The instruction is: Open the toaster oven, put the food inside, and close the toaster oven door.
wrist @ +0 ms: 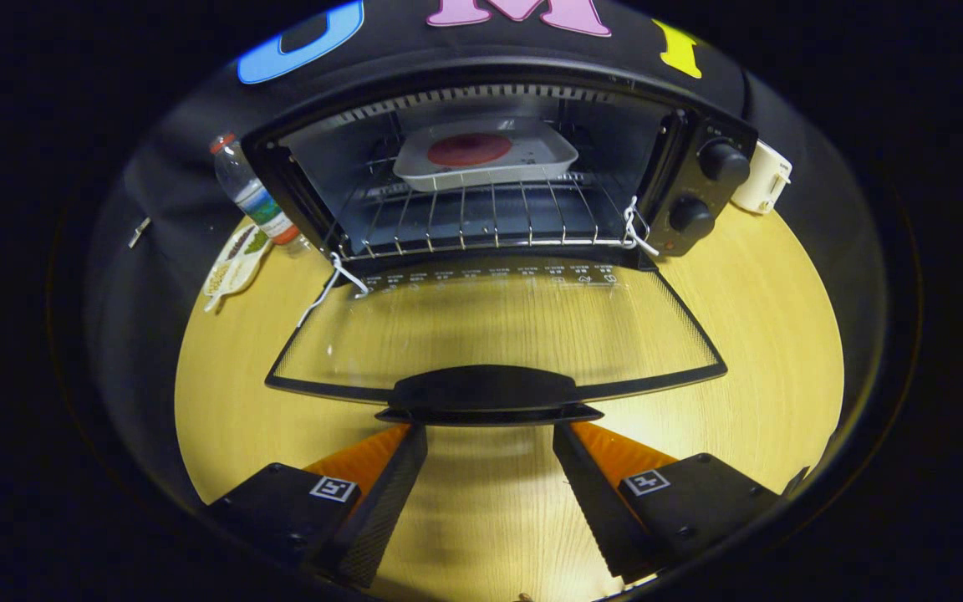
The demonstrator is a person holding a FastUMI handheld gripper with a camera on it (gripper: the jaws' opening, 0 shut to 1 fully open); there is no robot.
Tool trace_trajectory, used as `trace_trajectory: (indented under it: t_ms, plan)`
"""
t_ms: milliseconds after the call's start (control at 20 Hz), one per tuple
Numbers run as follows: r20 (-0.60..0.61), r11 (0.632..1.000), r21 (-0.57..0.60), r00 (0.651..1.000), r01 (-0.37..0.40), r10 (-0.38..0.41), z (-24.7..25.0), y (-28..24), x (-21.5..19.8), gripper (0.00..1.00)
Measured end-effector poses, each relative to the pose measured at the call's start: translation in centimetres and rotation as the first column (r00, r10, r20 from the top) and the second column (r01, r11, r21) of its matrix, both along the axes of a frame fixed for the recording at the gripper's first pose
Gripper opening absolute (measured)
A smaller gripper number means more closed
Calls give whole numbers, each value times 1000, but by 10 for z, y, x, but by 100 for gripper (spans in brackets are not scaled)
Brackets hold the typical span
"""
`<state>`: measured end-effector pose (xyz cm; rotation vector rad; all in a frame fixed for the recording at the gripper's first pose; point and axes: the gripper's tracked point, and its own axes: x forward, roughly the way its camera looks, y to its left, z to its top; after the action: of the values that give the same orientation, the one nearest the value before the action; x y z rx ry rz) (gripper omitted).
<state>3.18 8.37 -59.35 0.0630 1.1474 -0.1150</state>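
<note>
While the wooden table (741, 334) runs bare at 3 o'clock, I see the toaster oven (498, 167) at 12 with its door (490, 334) dropped flat — food tray (486, 155) inside on the rack. A bottle (252, 192) crowds 10 o'clock. My gripper (490, 439) is spread wide, empty, fingertips just short of the door handle (486, 393).

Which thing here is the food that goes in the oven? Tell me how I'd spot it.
Find the black toaster oven on the wooden table, its glass door folded down just ahead of the open fingers. On its wire rack sits a white tray; the food is the flat, round, dark-red disc in it.
</note>
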Motion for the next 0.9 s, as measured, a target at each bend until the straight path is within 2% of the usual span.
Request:
trace_trajectory:
  t_ms: [300, 500, 650, 900]
  plan:
    - [202, 999, 29, 979, -16, 10, 56, 17, 36, 99]
    - [198, 998, 5, 978, -65, 63, 61, 20, 28, 99]
    - [201, 997, 17, 977, -76, 71, 60, 19, 21, 99]
    - [286, 998, 12, 956, -68, 61, 98, -4, 15, 99]
